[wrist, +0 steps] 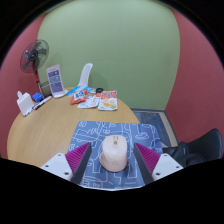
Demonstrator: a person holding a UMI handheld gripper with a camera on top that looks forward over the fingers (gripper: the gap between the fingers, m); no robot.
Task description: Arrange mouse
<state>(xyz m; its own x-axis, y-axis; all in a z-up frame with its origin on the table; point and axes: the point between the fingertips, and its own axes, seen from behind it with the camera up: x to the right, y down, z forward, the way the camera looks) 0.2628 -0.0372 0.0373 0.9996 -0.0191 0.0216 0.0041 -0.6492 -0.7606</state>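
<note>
Your claw (113,160) stands spread | mouse (113,152) sits between its fingers, gaps either side, on patterned mat (112,130) | beyond: tabletop (50,120), snack packets (97,99), fan (35,55)

Tool (112,162) level, fingers (80,160) spread apart.

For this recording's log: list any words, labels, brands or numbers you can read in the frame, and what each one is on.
No text is readable.
Grey patterned mouse mat: white line drawings only, no legible words.
Orange-and-white packets: print too small to read.
Blue-and-white box: print blurred.
Pale cream mouse, standing between the open gripper fingers: no visible marking.
</note>
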